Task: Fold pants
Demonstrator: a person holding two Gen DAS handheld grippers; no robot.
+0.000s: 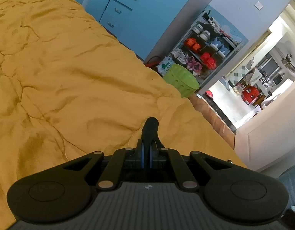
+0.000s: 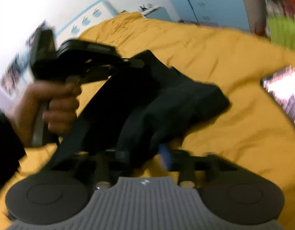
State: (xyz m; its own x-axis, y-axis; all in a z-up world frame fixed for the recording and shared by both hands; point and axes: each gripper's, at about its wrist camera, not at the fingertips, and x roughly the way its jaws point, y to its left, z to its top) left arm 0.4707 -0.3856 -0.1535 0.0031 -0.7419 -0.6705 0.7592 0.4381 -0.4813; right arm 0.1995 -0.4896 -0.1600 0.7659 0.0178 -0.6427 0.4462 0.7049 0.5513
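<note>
Here, in the left wrist view, the left gripper is seen with its jaws drawn close together, and a narrow fold of black fabric, a part of the pants, is pinched between them and sticks out forward past the tips. Beyond it only the mustard bedspread is shown, running far and to the left; a green basket and a shelf rack are seen past the bed's right edge. The bulk of the garment is not shown in this view, so its lie cannot be read from it.

In the right wrist view, which is blurred, the rest is supplied. The pants are seen as a dark bundle draped on the bedspread directly ahead of the right gripper, with the long axis running from near left to far right and one band stretched taut toward the near left. The near hem is bunched at the right gripper's fingers, and the jaws are judged closed on the cloth, though the pads are largely hidden by it. The left gripper is shown at the far left, held by a hand, gripping the upper edge of the cloth. The right gripper is thus nearer the bundle's near end, the left nearer its far end; the fold is judged to turn on bringing those ends together.
</note>
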